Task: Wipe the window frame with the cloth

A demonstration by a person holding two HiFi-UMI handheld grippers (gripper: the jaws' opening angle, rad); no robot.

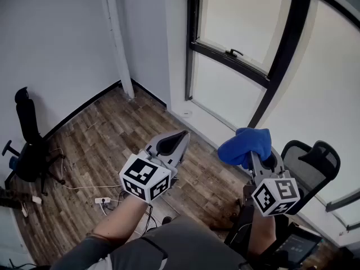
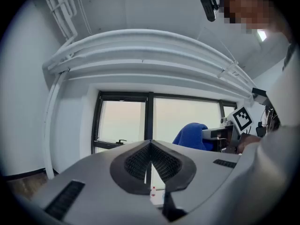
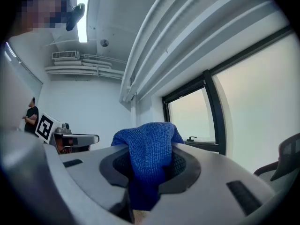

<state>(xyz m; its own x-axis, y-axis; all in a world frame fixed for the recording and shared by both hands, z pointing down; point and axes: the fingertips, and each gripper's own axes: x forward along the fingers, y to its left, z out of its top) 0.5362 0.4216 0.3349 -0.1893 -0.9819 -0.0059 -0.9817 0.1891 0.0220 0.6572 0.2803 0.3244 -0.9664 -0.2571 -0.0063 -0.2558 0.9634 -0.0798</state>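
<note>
Jaws of the left gripper, in the head view, point up and toward the window at the end of a bare forearm that rises from the lower edge. The right gripper stands upright to its right, nearer the glass, with one blue cloth bunched over its tip. The cloth is in the air, short of the black window frame and not touching it. Two grippers, one cloth and one window handle show. Two office chairs stand on the wooden floor: a black chair by the left wall and a mesh-backed chair under the window.

Left gripper view: its jaws meet at the tips, with nothing between them. Beyond them lie the frame's upright bar, the cloth and the right gripper's marker cube.

Right gripper view: its jaws are clamped on the cloth, which bulges above them and hangs down between them. The frame and handle are to the right, and the left gripper is at the far left.
</note>
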